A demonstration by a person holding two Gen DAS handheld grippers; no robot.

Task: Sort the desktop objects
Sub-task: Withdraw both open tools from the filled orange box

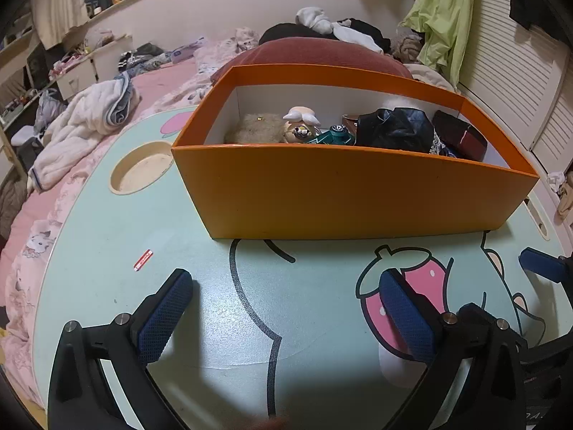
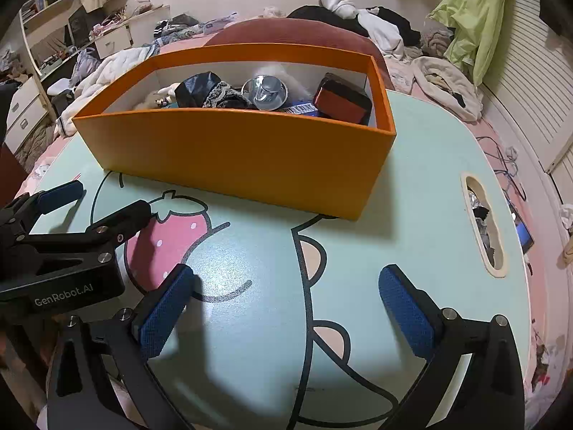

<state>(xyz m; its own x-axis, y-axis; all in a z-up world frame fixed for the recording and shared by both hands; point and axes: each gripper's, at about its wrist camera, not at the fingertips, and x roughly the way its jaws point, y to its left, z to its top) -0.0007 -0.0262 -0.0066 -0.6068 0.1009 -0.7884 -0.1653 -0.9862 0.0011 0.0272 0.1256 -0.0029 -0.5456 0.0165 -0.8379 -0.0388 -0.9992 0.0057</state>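
Observation:
An orange box [image 1: 340,193] stands on the mint-green cartoon table [image 1: 161,236]. Inside it lie a tan fuzzy pouch [image 1: 254,129], a small figurine [image 1: 301,122], a crumpled black bag [image 1: 394,129] and a dark red case [image 1: 462,136]. The right wrist view looks into the same box [image 2: 243,150] and adds a shiny metal lid [image 2: 265,91] beside the red case [image 2: 342,98]. My left gripper [image 1: 286,279] is open over bare tabletop, holding nothing. My right gripper [image 2: 286,276] is also open and empty. The left gripper [image 2: 111,197] shows beside it.
A round cup recess [image 1: 141,170] and a small red sticker [image 1: 142,259] mark the table's left part. A slot handle [image 2: 483,229] is cut near its right edge, with a phone [image 2: 524,238] beyond. Pink bedding and piled clothes [image 1: 82,122] surround the table.

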